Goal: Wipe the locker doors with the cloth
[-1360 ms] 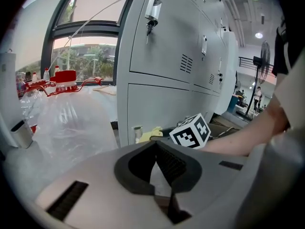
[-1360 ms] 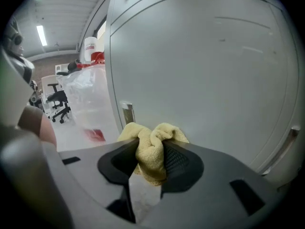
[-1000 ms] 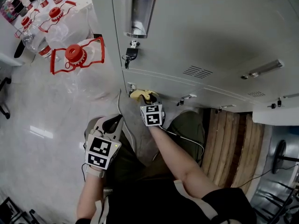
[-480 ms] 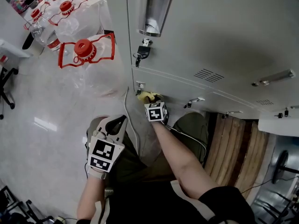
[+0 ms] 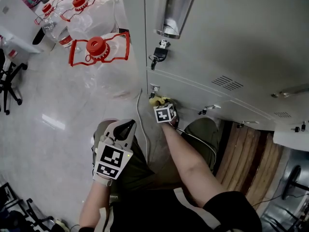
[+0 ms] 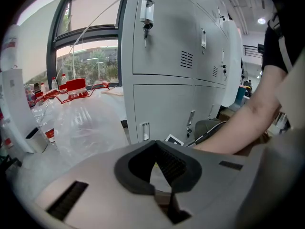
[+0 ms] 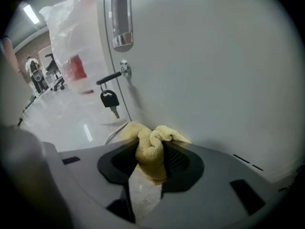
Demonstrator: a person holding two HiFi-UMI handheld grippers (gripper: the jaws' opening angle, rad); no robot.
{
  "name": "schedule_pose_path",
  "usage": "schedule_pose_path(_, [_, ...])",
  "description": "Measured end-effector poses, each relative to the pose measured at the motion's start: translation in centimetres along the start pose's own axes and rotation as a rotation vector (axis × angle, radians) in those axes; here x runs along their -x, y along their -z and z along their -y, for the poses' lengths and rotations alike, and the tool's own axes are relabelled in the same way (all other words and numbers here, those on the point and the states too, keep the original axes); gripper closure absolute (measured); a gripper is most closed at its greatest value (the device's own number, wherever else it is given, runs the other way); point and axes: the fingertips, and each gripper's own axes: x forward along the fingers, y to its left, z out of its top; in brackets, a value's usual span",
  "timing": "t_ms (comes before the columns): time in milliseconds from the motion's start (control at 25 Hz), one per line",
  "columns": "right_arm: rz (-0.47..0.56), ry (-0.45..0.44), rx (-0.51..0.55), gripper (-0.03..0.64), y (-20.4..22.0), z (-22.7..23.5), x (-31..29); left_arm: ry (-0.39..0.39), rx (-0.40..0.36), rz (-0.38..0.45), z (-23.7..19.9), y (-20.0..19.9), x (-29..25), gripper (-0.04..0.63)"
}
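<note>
The right gripper (image 7: pixel 151 138) clenches the bunched cloth (image 7: pixel 148 152) so its free end presses against the locker door (image 7: pixel 214 80) below the key (image 7: pixel 109 100) for wiping, while the left gripper (image 6: pixel 156 144), closed on nothing, waits aside.

Head view: evenly lit, bright, no motion blur noted. A glare streak is seen on the glossy floor (image 5: pixel 48 122). Left gripper view: lit from the window (image 6: pixel 88 46), slightly washed out, plus a ceiling lamp (image 6: pixel 260 21). Locker lines are bent by fisheye and the corners are blacked out. Right gripper view: the cloth (image 7: pixel 150 149) is rendered sharp, the key (image 7: pixel 110 100) and background are soft, and the edges are vignetted.
</note>
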Motion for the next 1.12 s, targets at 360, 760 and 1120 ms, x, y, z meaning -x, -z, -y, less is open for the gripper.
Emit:
schedule_pose_path(360, [-0.066, 0.059, 0.053, 0.468, 0.1, -0.5, -1.3, -0.012, -0.008, -0.008, -0.6, 0.5, 0.6, 0.585])
schedule_pose_path(760, [0.015, 0.010, 0.035, 0.466, -2.8, -3.2, -0.4, -0.008, -0.016, -0.036, -1.2, 1.1, 0.3, 0.584])
schedule_pose_path(1120, [0.091, 0.049, 0.063, 0.466, -4.1, -2.9, 2.1, -0.001, -0.004, -0.034, -1.4, 1.1, -0.1, 0.584])
